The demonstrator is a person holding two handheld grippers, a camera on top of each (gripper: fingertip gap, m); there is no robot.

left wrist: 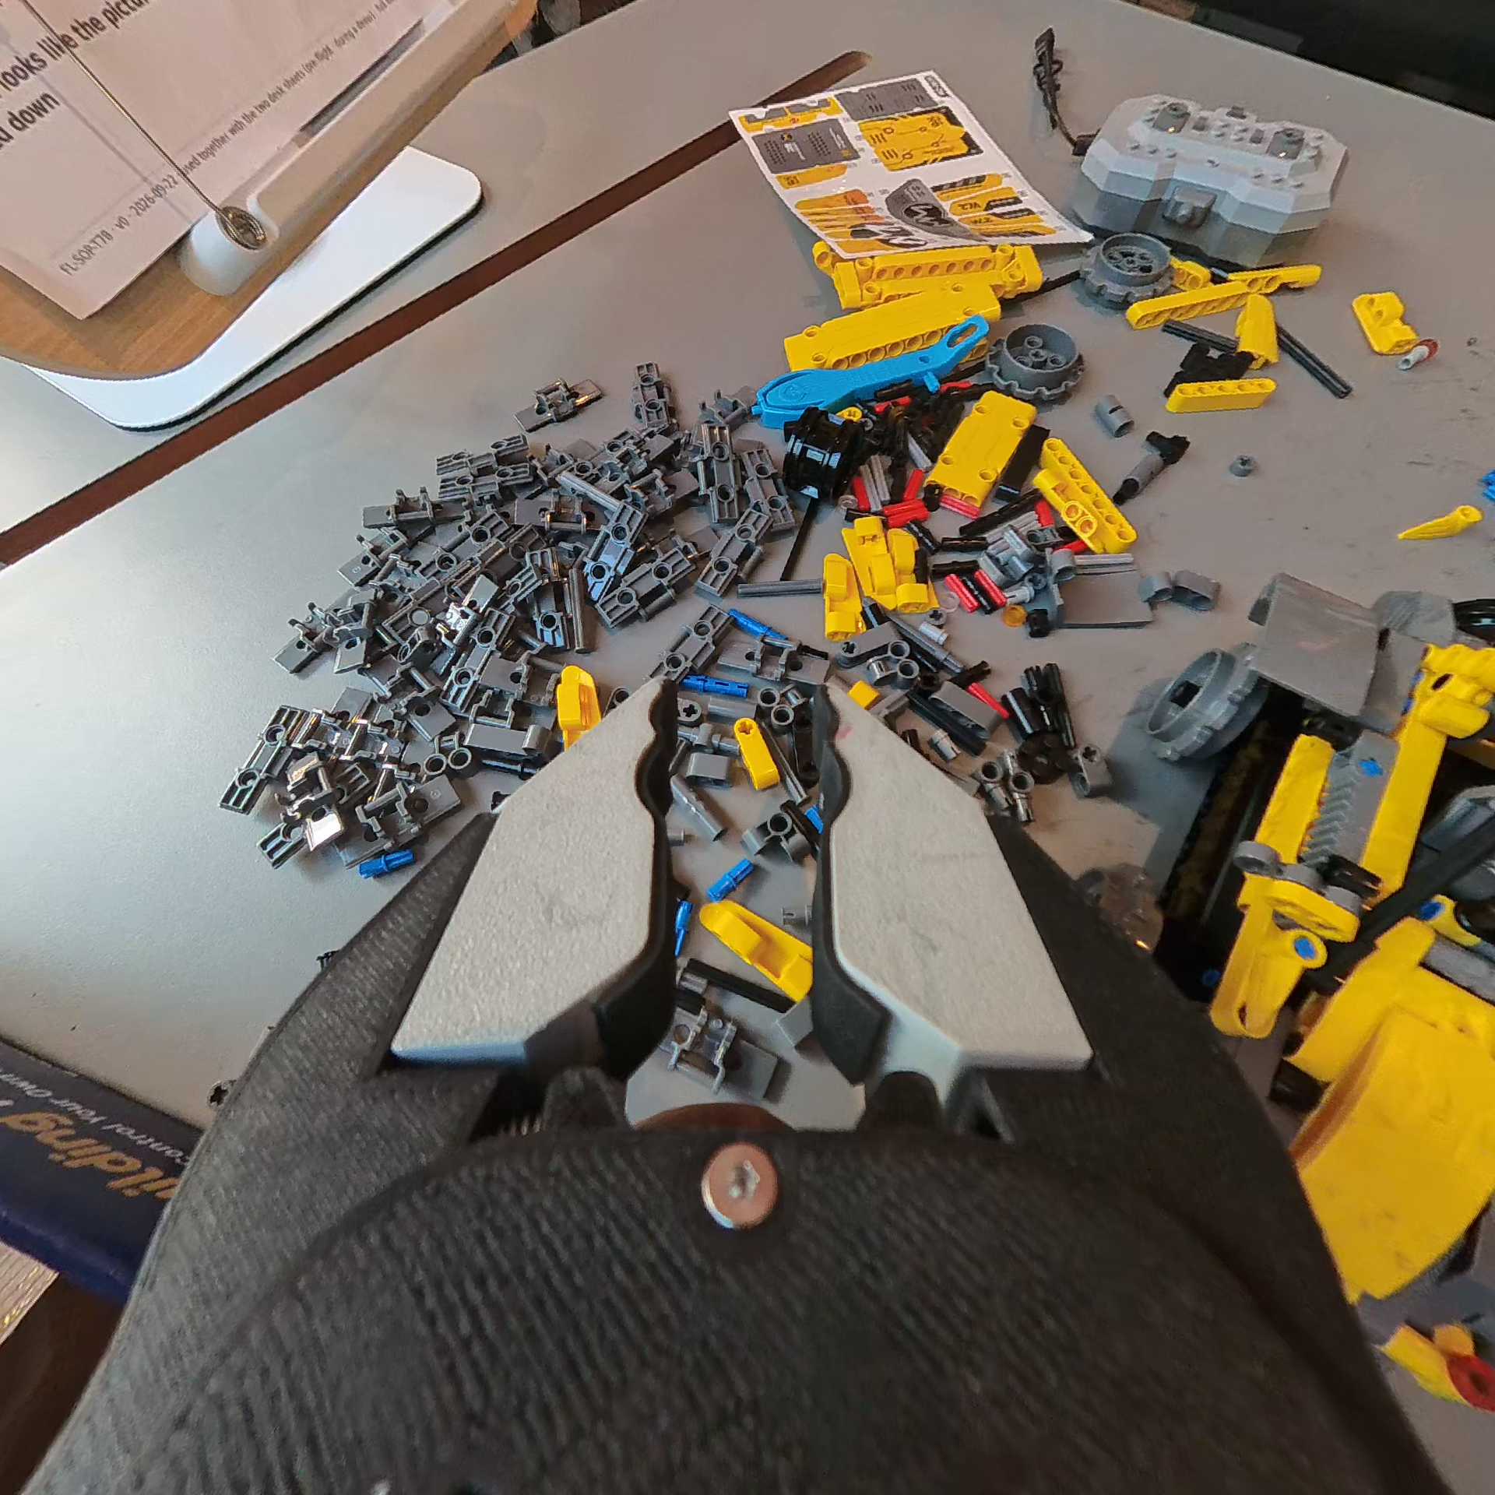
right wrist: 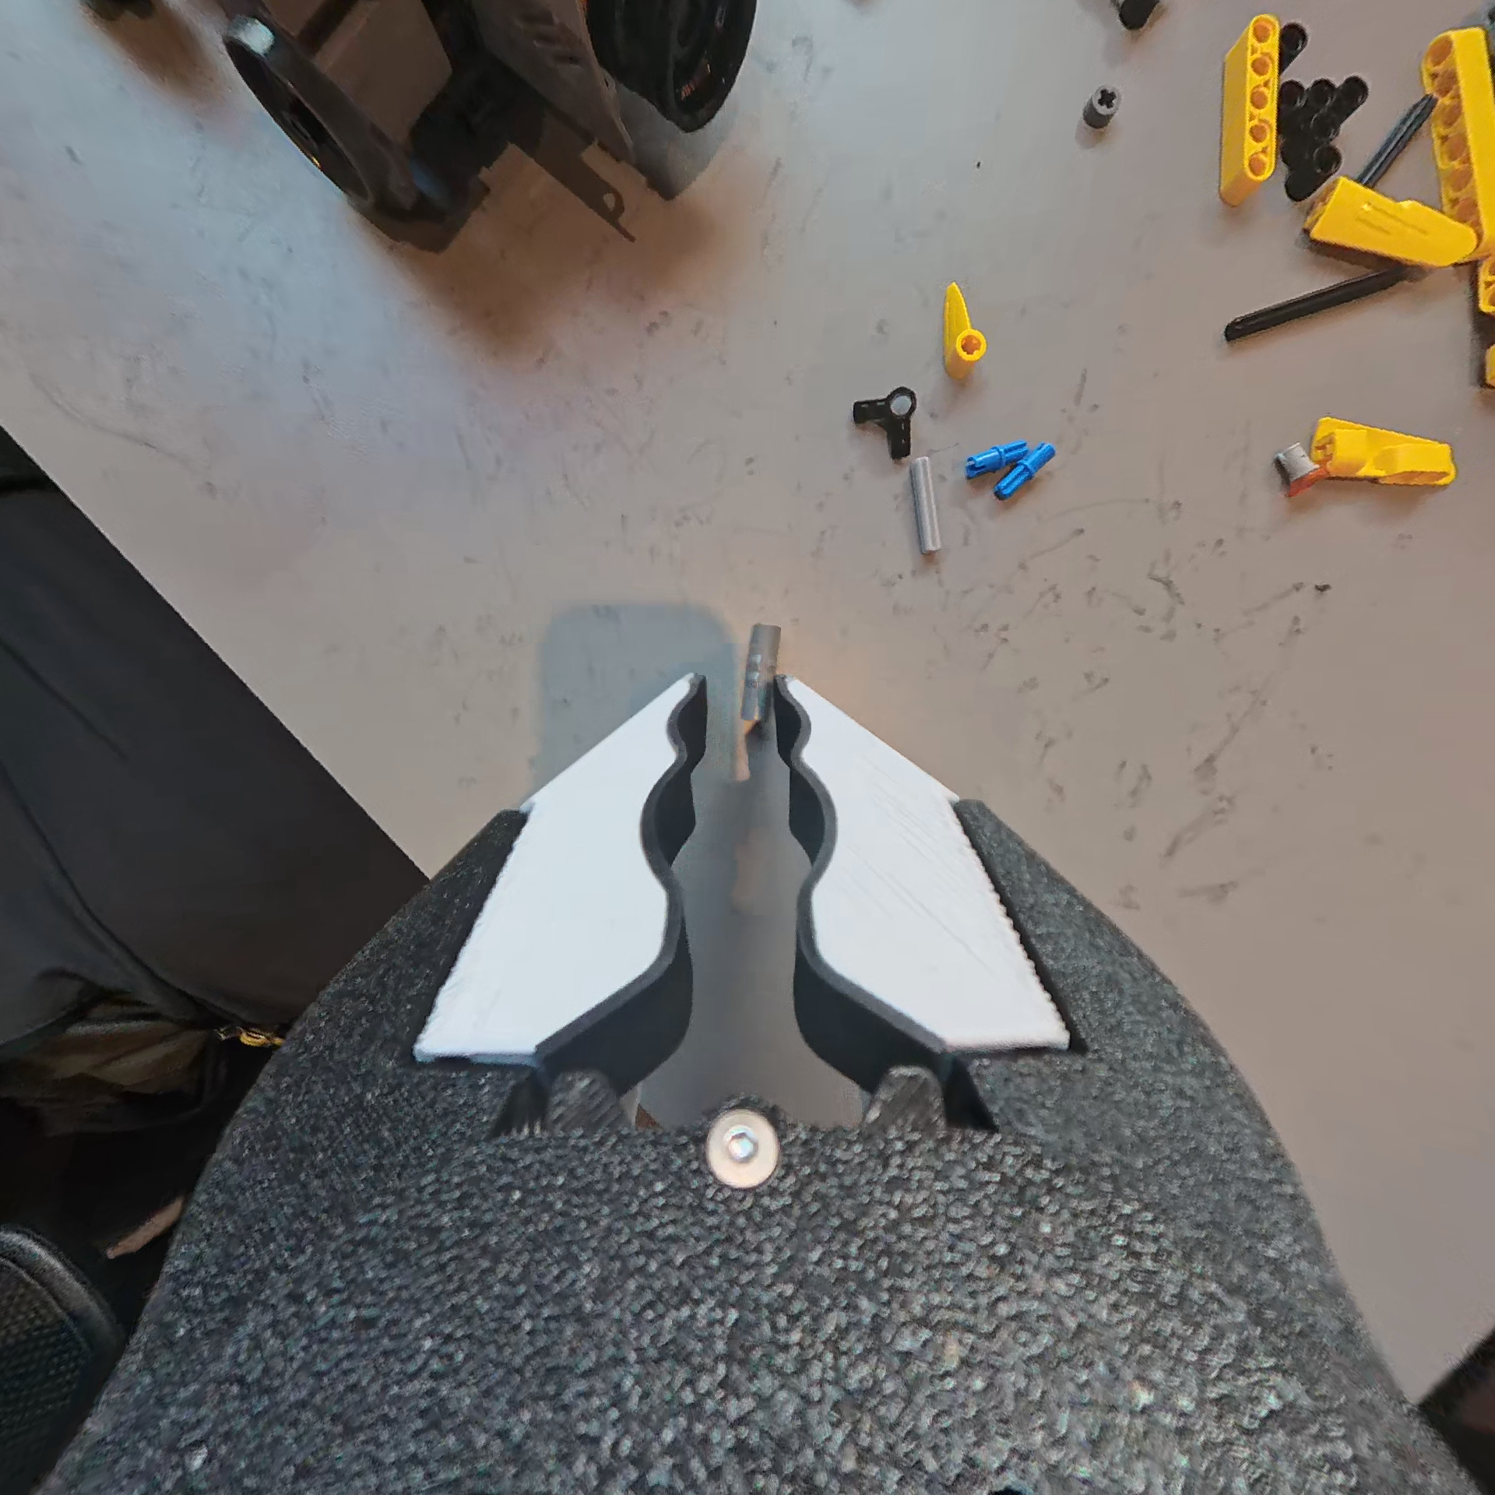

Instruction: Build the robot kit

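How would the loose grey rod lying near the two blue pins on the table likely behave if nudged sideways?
The grey rod looks round and smooth, so it would probably roll across the flat table. It seems small, rigid plastic, likely very light. It may bump the blue pins close beside it.

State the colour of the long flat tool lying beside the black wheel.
Light blue. The tool shows best in the left wrist view, just past the black wheel.

Two grippers are at work, the left gripper (left wrist: 744, 696) and the right gripper (right wrist: 740, 679). Near the right one lie two blue pins (right wrist: 1010, 467), one grey axle (right wrist: 925, 505), one black connector (right wrist: 888, 414) and one yellow tooth piece (right wrist: 961, 333). Farther up the table sit one sticker sheet (left wrist: 906, 166), one grey hub (left wrist: 1209, 178), one blue separator tool (left wrist: 874, 374) and two grey toothed wheels (left wrist: 1035, 356); the dark grey links (left wrist: 518, 582) are too heaped to count.
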